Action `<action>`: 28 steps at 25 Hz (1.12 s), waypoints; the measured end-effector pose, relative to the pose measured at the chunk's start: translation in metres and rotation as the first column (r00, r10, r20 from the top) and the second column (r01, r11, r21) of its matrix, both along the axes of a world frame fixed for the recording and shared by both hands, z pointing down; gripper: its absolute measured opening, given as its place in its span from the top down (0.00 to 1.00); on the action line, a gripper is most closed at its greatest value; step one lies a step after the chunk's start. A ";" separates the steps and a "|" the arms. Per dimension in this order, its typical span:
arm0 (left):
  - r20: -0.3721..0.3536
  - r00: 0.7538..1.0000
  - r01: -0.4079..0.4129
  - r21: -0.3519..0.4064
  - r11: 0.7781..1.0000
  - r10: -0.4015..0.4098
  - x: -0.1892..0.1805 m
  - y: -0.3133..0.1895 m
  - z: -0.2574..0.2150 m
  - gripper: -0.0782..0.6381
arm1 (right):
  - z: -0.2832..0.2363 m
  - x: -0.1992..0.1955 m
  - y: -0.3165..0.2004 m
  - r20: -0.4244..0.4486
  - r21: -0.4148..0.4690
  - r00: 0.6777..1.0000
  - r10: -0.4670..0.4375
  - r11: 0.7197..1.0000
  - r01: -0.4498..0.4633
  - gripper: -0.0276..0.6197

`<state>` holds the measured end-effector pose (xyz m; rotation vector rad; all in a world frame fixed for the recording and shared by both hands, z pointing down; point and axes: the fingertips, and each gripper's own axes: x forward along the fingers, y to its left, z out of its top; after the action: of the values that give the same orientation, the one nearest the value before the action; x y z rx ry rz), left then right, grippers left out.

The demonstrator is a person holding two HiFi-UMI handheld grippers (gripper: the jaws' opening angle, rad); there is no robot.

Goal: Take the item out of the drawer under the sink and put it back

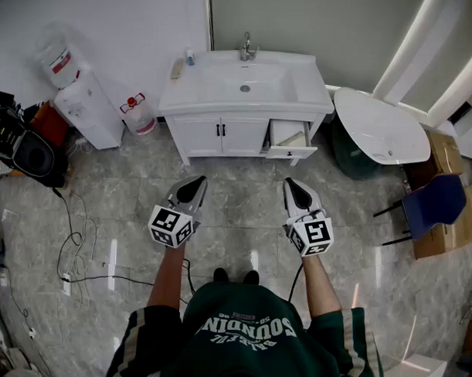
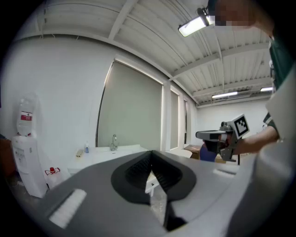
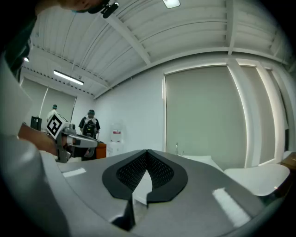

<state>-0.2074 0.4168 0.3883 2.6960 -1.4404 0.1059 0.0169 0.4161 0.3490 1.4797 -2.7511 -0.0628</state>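
I stand on open grey floor (image 1: 235, 215), well back from the white sink cabinet (image 1: 222, 135). Cables (image 1: 72, 240) lie to my left, round table (image 1: 381, 127) & blue chair (image 1: 432, 202) to my right. Drawer (image 1: 289, 136) at cabinet's right end is pulled out; pale item (image 1: 294, 137) lies inside, too small to ID. Left tool (image 1: 192, 188) & right tool (image 1: 295, 191): both closed tight, empty, touching nothing. Only head view shows the drawer; only right gripper view shows two people (image 3: 90, 125) by the far wall.
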 end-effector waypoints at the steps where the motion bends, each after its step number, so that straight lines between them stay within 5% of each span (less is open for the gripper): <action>1: -0.001 1.000 0.004 -0.003 1.000 -0.004 0.001 0.000 0.001 0.82 | -0.002 0.001 0.001 0.015 0.003 1.000 -0.009 1.000 0.009 0.95; 28: -0.002 1.000 0.016 -0.040 0.999 -0.016 0.060 0.001 0.019 0.82 | 0.021 0.048 -0.003 0.028 -0.070 0.999 -0.015 0.997 0.017 0.95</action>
<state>-0.1476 0.4181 0.4071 2.6515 -1.4424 0.1288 0.0647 0.4132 0.3703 1.4526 -2.7559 0.0545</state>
